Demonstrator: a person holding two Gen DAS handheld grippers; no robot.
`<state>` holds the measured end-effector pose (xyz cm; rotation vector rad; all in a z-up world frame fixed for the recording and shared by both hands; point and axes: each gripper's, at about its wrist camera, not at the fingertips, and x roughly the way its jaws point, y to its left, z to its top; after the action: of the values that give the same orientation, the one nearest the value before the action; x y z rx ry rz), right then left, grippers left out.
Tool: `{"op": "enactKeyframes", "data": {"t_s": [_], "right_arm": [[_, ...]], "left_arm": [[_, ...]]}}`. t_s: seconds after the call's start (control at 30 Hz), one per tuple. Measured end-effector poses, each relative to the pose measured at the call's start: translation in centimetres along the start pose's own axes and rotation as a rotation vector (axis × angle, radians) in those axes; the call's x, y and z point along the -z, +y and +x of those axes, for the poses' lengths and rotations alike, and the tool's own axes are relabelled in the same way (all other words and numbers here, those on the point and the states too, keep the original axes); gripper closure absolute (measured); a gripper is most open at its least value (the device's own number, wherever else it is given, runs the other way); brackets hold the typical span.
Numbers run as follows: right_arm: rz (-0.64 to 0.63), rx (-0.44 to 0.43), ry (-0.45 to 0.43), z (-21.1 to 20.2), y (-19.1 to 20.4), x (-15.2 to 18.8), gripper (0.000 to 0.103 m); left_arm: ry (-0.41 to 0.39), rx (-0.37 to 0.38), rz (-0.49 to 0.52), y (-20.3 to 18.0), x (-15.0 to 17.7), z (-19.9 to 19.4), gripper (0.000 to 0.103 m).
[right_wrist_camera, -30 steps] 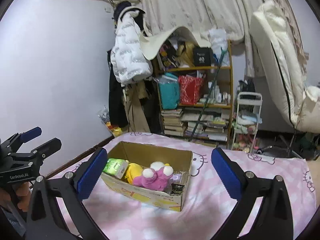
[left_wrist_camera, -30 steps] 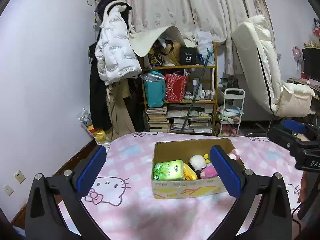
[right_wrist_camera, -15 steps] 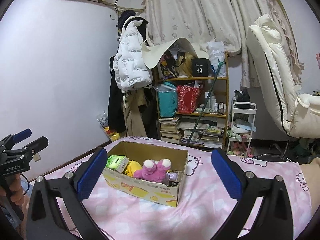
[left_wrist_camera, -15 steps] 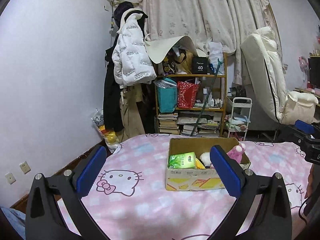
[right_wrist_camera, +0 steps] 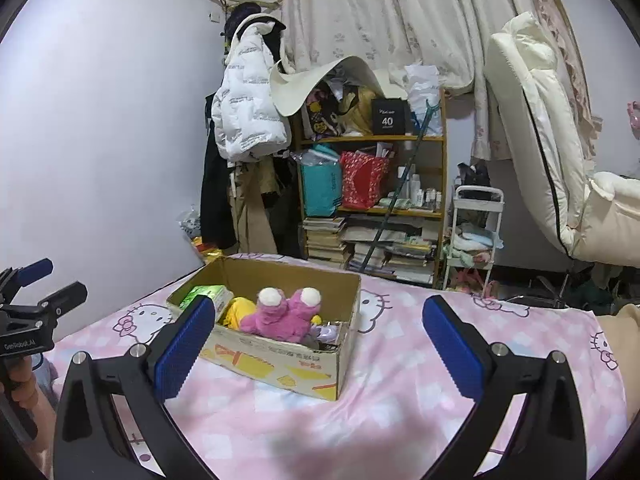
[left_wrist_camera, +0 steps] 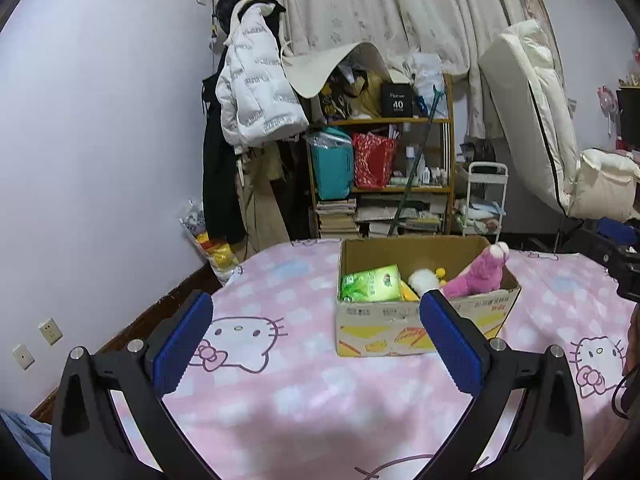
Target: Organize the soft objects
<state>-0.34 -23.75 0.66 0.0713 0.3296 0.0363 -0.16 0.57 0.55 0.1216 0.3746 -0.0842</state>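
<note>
Plainly, left claw point(left_wrist_camera: 316, 338) and right claw point(right_wrist_camera: 318, 342) gape wide, empty, touching nothing.

Box-buried yellow toy point(right_wrist_camera: 236, 309), mostly hidden.

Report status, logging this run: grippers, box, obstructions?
Left gripper open, empty. Right gripper open, empty. Cardboard box holds pink plush, green pack. Nothing blocking.

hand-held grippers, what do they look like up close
Both match: the left hand-held gripper and the right hand-held gripper have black forked frames with silver bolts and ribbed blue pads. White "GenRobot.AI" lettering marks the left one's body.
</note>
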Motion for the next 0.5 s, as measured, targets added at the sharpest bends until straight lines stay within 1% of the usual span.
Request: {"op": "enactKeyframes", "data": {"t_s": [0.17, 0.5], "right_arm": [[-0.011, 0.004, -0.010, -0.05, 0.19, 0.18, 0.000], [-0.004, 0.016, 0.018, 0.44, 0.16, 0.45, 0.000]], "left_arm": [[-0.002, -0.006, 0.011, -0.21, 0.28, 0.07, 0.001], [0.005, -0.006, 0.022, -0.30, 0.40, 0.29, 0.001]]}}
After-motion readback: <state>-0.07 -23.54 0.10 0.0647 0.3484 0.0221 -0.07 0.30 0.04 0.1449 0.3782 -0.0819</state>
